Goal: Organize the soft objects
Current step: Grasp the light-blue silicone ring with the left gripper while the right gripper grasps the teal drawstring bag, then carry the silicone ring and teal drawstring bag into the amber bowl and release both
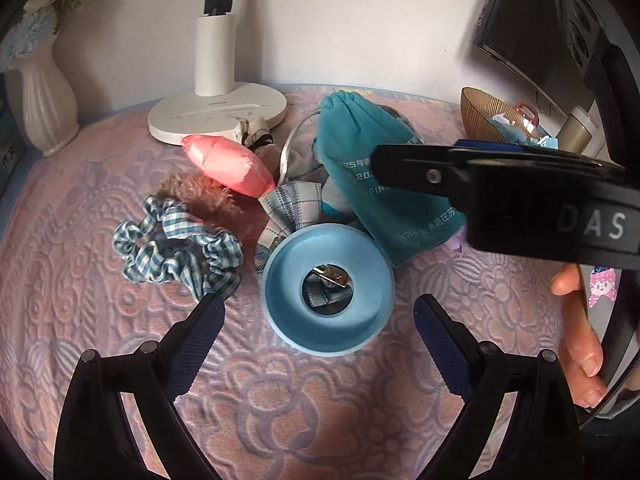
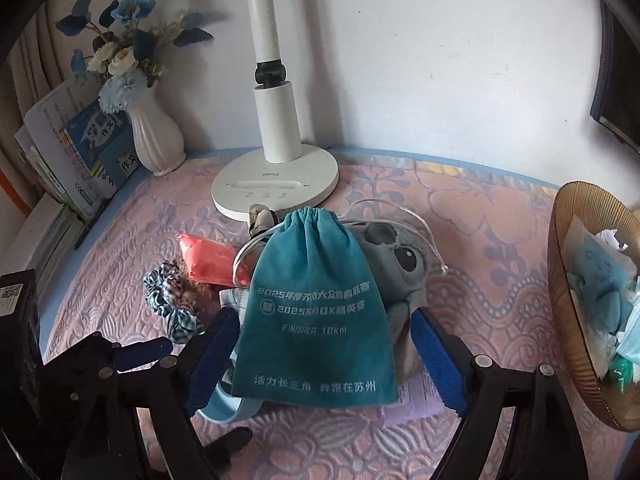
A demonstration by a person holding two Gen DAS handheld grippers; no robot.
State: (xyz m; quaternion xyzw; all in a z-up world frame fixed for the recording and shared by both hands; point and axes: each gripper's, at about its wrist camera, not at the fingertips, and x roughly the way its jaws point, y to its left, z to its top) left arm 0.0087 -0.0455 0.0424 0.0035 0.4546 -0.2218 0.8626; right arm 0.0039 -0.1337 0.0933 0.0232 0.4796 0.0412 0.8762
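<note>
A teal velvet drawstring pouch (image 2: 316, 304) is seen lying on the pink embossed tablecloth (image 2: 480, 248), between the spread, untouching jaws of the right gripper (image 2: 324, 344). The left gripper (image 1: 320, 316) is likewise held apart, framing a blue round ring-shaped holder (image 1: 326, 284) beside a blue checked fabric scrunchie (image 1: 176, 244).

Both my wrist views are lit by soft, even daylight, moderately bright; no hard shadows on the pink patterned cloth (image 1: 320, 400). The white wall (image 2: 440, 60) behind reads flat, slightly grey. Strong fisheye bending: the cloth's far edge bows, corners go black (vignette). Beyond my left claw (image 1: 318, 316), the right claw (image 1: 500, 192) crosses close to the lens, smeared with blur. The pink packet (image 1: 228, 164) glows overexposed.
</note>
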